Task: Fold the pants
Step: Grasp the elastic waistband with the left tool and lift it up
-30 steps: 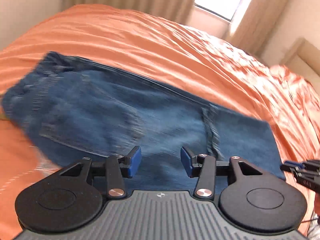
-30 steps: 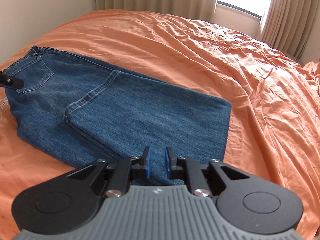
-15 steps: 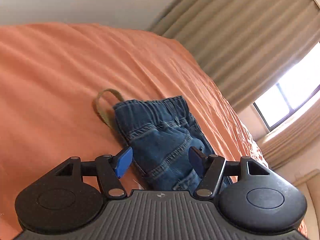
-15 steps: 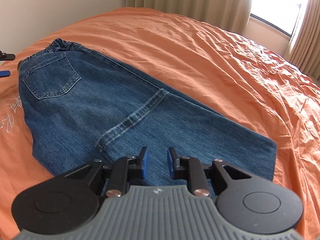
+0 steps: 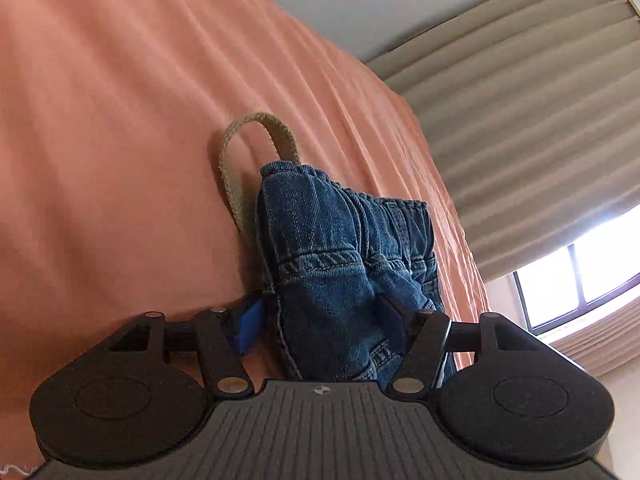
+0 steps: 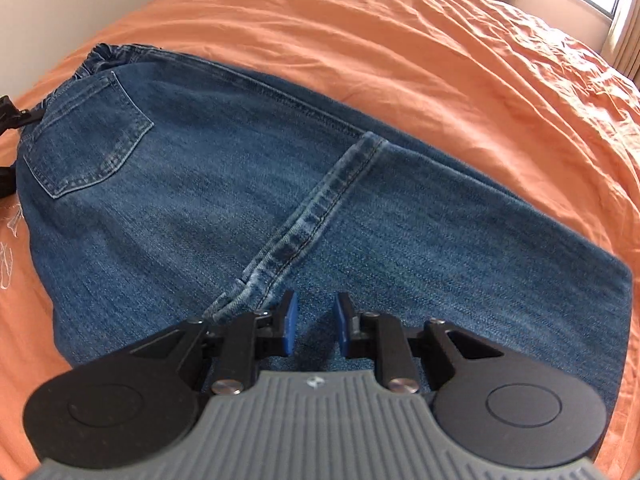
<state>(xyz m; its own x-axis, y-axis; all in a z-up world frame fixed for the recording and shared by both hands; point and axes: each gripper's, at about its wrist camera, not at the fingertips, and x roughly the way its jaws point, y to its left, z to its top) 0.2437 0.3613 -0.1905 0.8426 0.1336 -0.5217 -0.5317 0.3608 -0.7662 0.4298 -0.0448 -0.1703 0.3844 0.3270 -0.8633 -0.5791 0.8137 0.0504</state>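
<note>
Drawstring loop (image 5: 256,160) left view, pocket (image 6: 86,140) right

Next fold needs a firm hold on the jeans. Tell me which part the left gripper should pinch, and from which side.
Grip the gathered waistband end of the jeans, coming in from the open edge along the bedspread. The left gripper, jaws just closing, already straddles that bunched end. It is thick and stands off the bed, so the fingers can probably close round it; avoid the woven belt loop beside it.

Orange-sheeted bed (image 6: 440,40) bears flat folded jeans (image 6: 240,184) beside a woven strap (image 5: 236,168).
</note>
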